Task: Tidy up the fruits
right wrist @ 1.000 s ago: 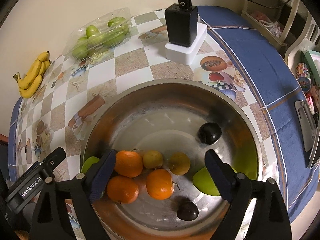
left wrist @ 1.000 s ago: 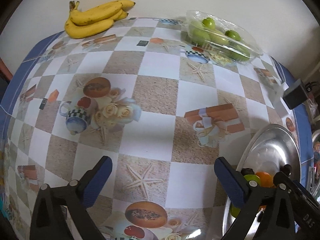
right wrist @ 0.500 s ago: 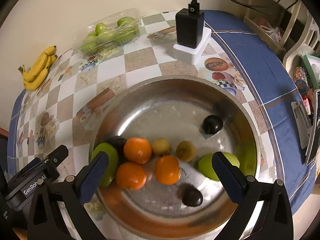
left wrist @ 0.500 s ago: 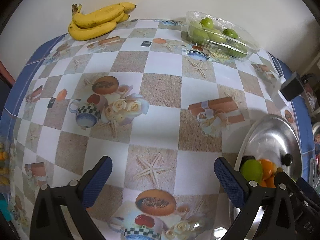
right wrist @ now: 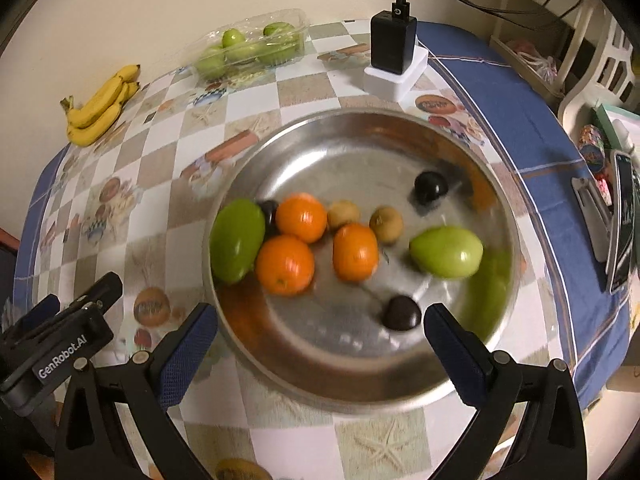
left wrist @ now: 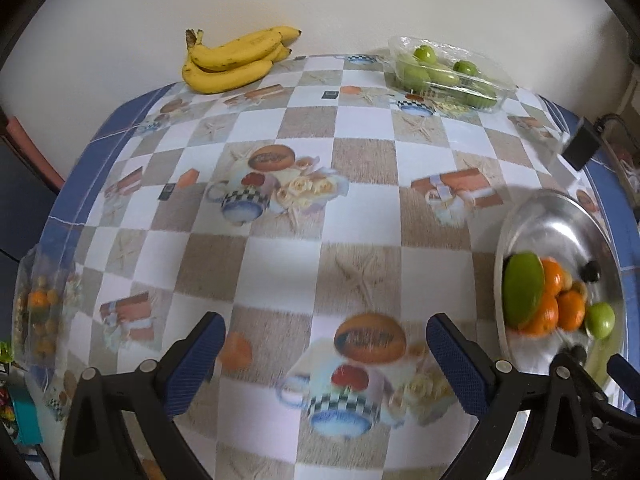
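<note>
A steel bowl (right wrist: pixel 352 144) holds three oranges (right wrist: pixel 285 265), two green mangoes (right wrist: pixel 237 240), two kiwis (right wrist: pixel 385 224) and three dark plums (right wrist: pixel 430 188). My right gripper (right wrist: pixel 320 332) hangs open above the bowl's near rim with nothing between its fingers. My left gripper (left wrist: pixel 326 338) is open over the patterned tablecloth, left of the bowl (left wrist: pixel 560 220). Bananas (left wrist: pixel 232 60) lie at the far edge by the wall. A clear tray of green fruits (left wrist: pixel 448 74) sits far right of them. In the right wrist view the bananas (right wrist: pixel 100 106) and tray (right wrist: pixel 252 48) show at the back left.
A black charger on a white block (right wrist: pixel 394 56) stands behind the bowl. A phone and small packs (right wrist: pixel 620 224) lie at the right table edge, with a white chair (right wrist: pixel 600 64) beyond. A bag of small orange fruits (left wrist: pixel 40 312) sits at the left edge.
Both grippers have drawn back toward the near table edge and risen a little. More of the bowl and table shows now. The right jaws widened slightly early on.
</note>
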